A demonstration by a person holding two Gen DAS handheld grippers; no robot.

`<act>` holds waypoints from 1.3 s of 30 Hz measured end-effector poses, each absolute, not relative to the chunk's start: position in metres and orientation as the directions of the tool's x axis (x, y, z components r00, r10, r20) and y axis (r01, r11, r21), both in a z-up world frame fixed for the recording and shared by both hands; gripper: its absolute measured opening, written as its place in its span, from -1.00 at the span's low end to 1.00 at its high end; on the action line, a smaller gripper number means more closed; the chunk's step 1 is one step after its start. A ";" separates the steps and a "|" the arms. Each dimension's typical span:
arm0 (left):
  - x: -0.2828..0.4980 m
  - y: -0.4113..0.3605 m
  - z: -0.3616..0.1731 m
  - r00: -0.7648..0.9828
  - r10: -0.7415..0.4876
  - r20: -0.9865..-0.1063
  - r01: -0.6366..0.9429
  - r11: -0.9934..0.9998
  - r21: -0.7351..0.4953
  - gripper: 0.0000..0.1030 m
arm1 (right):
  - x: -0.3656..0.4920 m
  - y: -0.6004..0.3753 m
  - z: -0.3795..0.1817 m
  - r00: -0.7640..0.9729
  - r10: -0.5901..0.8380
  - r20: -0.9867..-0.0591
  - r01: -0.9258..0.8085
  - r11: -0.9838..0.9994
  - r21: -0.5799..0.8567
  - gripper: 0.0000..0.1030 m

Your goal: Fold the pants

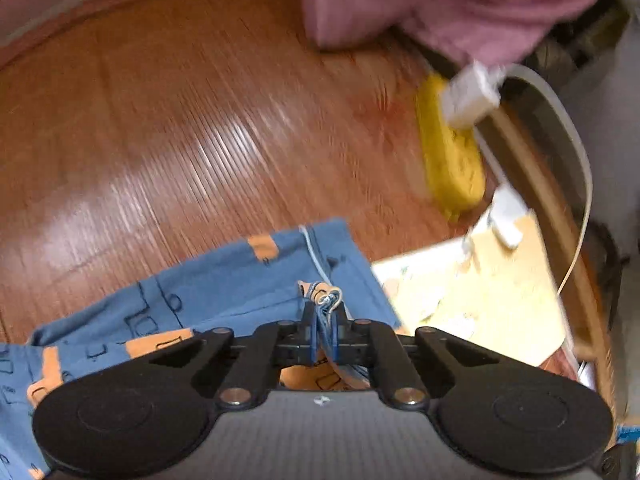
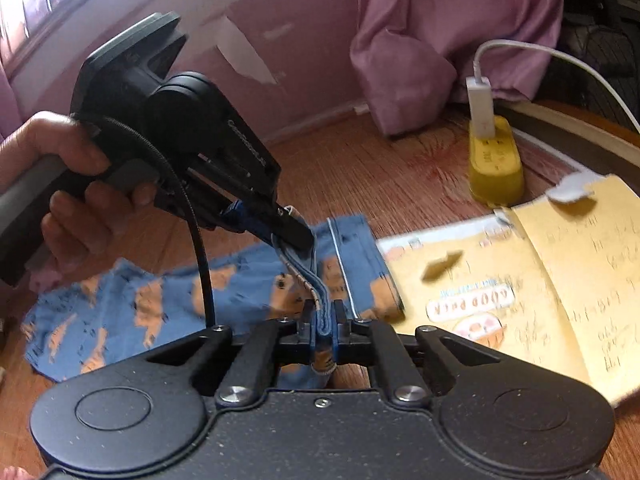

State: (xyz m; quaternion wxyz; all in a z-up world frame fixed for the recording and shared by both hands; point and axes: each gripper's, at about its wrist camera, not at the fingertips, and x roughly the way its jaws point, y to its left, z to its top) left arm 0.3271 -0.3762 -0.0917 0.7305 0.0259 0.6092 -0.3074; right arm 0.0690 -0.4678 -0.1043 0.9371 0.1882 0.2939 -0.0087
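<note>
The pants [image 2: 168, 300] are soft printed blue cloth on a glossy, grained wood floor [image 1: 180, 120], with a shiny yellow plastic power strip [image 2: 496, 168] at two o'clock beside matt yellow paper [image 2: 520, 280] and pink cloth [image 2: 440, 40].

Both grippers are matte black. The right gripper [image 2: 323, 316] shows two round discs on its body, silver screw heads at the linkage arms, and blue pads inside its fingers. The left gripper [image 2: 294, 232] has a grey handle, held by a bare hand [image 2: 60, 184], and a ribbed black cable [image 2: 200, 248].
</note>
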 end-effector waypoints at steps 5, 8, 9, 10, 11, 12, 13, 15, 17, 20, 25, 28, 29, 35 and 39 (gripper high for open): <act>0.331 -0.376 -0.063 0.187 -0.425 -0.886 0.489 0.822 -0.291 -0.87 | 0.091 -0.479 -0.101 0.866 0.107 -0.489 0.114 0.909 0.400 -0.87; 0.343 -0.390 -0.073 0.171 -0.419 -0.891 0.481 0.825 -0.296 -0.86 | 0.097 -0.490 -0.108 0.858 0.084 -0.506 0.160 0.894 0.419 -0.87; 0.346 -0.395 -0.079 0.167 -0.418 -0.893 0.482 0.825 -0.296 -0.85 | 0.098 -0.493 -0.110 0.853 0.074 -0.516 0.175 0.892 0.417 -0.87; 0.347 -0.401 -0.086 0.159 -0.418 -0.894 0.492 0.819 -0.295 -0.85 | 0.099 -0.495 -0.114 0.845 0.067 -0.531 0.191 0.889 0.417 -0.87; 0.346 -0.406 -0.093 0.158 -0.414 -0.896 0.503 0.815 -0.288 -0.85 | 0.100 -0.497 -0.116 0.838 0.062 -0.542 0.202 0.887 0.415 -0.87; 0.345 -0.410 -0.099 0.164 -0.410 -0.897 0.519 0.809 -0.275 -0.84 | 0.100 -0.497 -0.118 0.832 0.058 -0.552 0.210 0.888 0.409 -0.85; 0.343 -0.415 -0.106 0.164 -0.409 -0.898 0.537 0.800 -0.267 -0.83 | 0.101 -0.498 -0.120 0.823 0.052 -0.565 0.219 0.889 0.401 -0.79; 0.341 -0.414 -0.112 0.150 -0.430 -0.890 0.548 0.786 -0.288 -0.61 | 0.100 -0.497 -0.120 0.817 0.030 -0.576 0.232 0.898 0.375 -0.68; 0.342 -0.408 -0.111 0.132 -0.481 -0.867 0.535 0.771 -0.346 -0.16 | 0.096 -0.494 -0.116 0.820 -0.005 -0.572 0.236 0.914 0.331 -0.61; 0.341 -0.400 -0.100 0.168 -0.526 -0.834 0.544 0.755 -0.366 0.25 | 0.094 -0.492 -0.112 0.826 -0.048 -0.562 0.241 0.931 0.275 -0.49; 0.325 -0.362 -0.077 0.260 -0.570 -0.780 0.603 0.726 -0.330 0.50 | 0.093 -0.478 -0.108 0.840 -0.060 -0.540 0.190 0.964 0.188 -0.47; 0.302 -0.312 -0.075 0.337 -0.591 -0.733 0.608 0.731 -0.310 0.62 | 0.093 -0.472 -0.110 0.836 -0.028 -0.548 0.151 0.972 0.181 -0.48; 0.293 -0.290 -0.078 0.359 -0.588 -0.725 0.603 0.739 -0.300 0.63 | 0.093 -0.470 -0.110 0.835 -0.022 -0.550 0.141 0.974 0.176 -0.48; 0.260 -0.169 -0.100 0.449 -0.457 -0.768 0.509 0.837 -0.200 0.63 | 0.098 -0.461 -0.116 0.818 -0.024 -0.575 0.125 0.983 0.137 -0.50; 0.247 -0.091 -0.106 0.530 -0.362 -0.767 0.398 0.905 -0.152 0.63 | 0.097 -0.449 -0.119 0.819 -0.068 -0.570 0.113 0.993 0.044 -0.51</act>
